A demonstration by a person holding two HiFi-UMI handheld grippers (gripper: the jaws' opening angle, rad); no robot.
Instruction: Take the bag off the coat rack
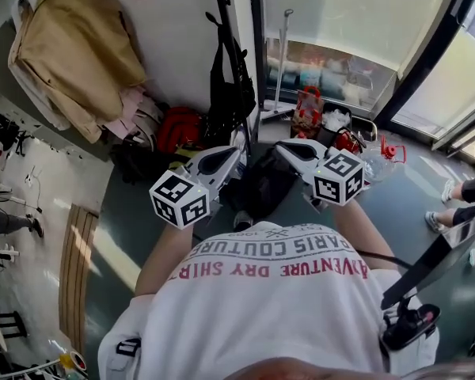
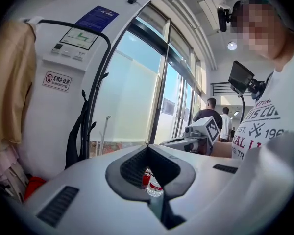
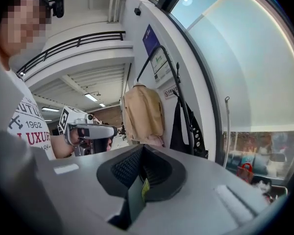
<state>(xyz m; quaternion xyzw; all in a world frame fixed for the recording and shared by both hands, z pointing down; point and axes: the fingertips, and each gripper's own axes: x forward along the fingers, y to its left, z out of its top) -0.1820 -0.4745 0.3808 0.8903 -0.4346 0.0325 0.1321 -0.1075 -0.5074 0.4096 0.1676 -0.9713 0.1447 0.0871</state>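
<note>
The black bag [image 1: 229,85] hangs by its straps high on the dark coat rack [image 1: 220,22], against the white wall. Both tools are well short of it. The left hand-held gripper [image 1: 233,153] and the right hand-held gripper [image 1: 281,146] are each clenched, tips meeting, with nothing of the bag between them. I think the main danger is the strap. If it is pulled outward and not lifted over its hook, it can catch, and the thin rack may lean or fall. A wide reach could also brush the beige coat [image 1: 71,46] hanging to the left. The grey-green floor [image 1: 142,212] at the foot of the rack is crowded, with a red bag [image 1: 178,129] and other dark things. A large glass wall [image 1: 340,14] lights the room from the right.
</note>
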